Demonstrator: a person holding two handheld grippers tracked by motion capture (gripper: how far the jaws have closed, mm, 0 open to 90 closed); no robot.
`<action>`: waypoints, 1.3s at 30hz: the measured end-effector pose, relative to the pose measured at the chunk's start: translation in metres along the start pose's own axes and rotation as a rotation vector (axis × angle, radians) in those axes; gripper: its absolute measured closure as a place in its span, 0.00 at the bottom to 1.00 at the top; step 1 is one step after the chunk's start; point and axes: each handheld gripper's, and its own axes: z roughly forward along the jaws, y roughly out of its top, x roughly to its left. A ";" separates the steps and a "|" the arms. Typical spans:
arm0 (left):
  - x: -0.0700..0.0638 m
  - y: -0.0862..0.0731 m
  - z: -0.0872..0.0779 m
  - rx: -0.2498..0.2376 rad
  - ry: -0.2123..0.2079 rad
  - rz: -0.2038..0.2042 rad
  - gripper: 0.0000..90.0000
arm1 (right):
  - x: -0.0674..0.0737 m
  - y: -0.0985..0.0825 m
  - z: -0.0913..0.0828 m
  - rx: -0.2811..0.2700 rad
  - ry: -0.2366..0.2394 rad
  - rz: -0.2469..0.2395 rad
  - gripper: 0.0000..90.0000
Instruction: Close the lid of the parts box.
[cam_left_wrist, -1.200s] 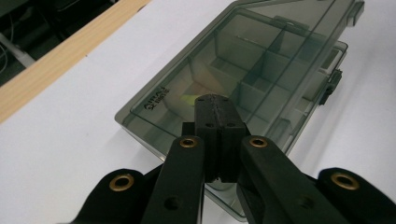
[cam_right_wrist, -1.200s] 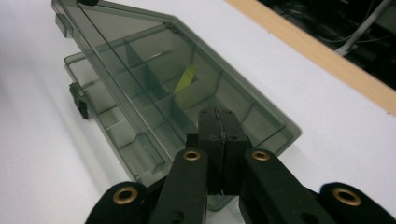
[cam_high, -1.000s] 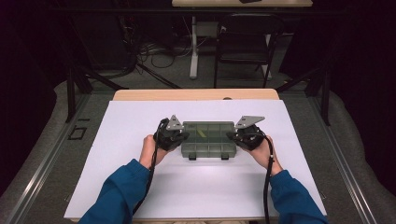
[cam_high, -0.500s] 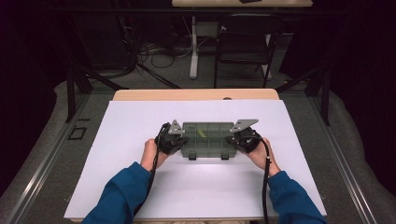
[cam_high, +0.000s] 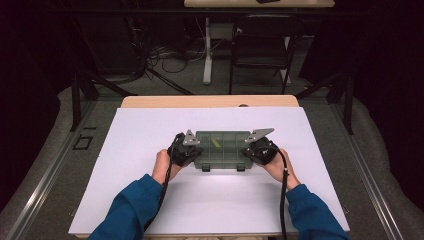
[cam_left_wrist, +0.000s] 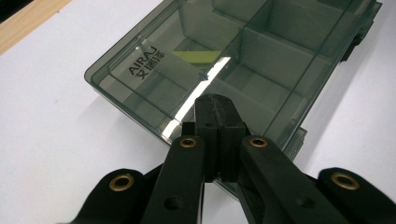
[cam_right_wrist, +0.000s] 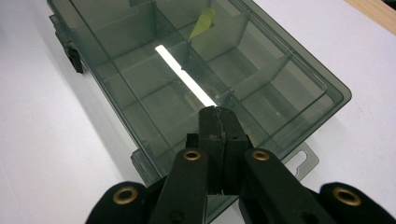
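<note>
A smoky-green, see-through plastic compartment box (cam_high: 220, 150) with its lid shut lies flat near the middle of the white-covered tabletop (cam_high: 150, 125), its long side running left to right across the high view and its two dark latches facing the person. The left gripper (cam_high: 186, 151), held in the person's left hand (cam_high: 162, 165), sits at the box's left end, and the right gripper (cam_high: 259, 149), held in the right hand (cam_high: 276, 167), sits at its right end, so the box lies between the two. In the left gripper view the two black fingers (cam_left_wrist: 215, 109) are pressed together with no gap and nothing between them, their joined tip poised over the lid (cam_left_wrist: 224, 56) just inside the box's near short edge; whether the tip touches the lid cannot be told. In the right gripper view the fingers (cam_right_wrist: 219, 123) are likewise closed flat against each other and empty, their tip over the lid (cam_right_wrist: 187, 70) close to the other short edge, beside the box's hanging tab (cam_right_wrist: 306, 161). A thin yellow-green strip (cam_right_wrist: 203, 21) lies in one compartment at the far side of the box, well apart from both tips.
</note>
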 end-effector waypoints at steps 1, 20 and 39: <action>0.000 0.000 0.000 -0.001 0.000 -0.001 1.00 | 0.000 0.000 0.000 0.000 0.002 -0.001 1.00; -0.001 -0.014 -0.036 -0.009 0.006 -0.019 0.21 | 0.012 0.001 -0.025 -0.057 0.030 0.020 0.37; -0.014 -0.059 -0.074 -0.013 0.080 -0.024 0.00 | 0.030 -0.019 -0.057 -0.133 0.029 0.031 0.03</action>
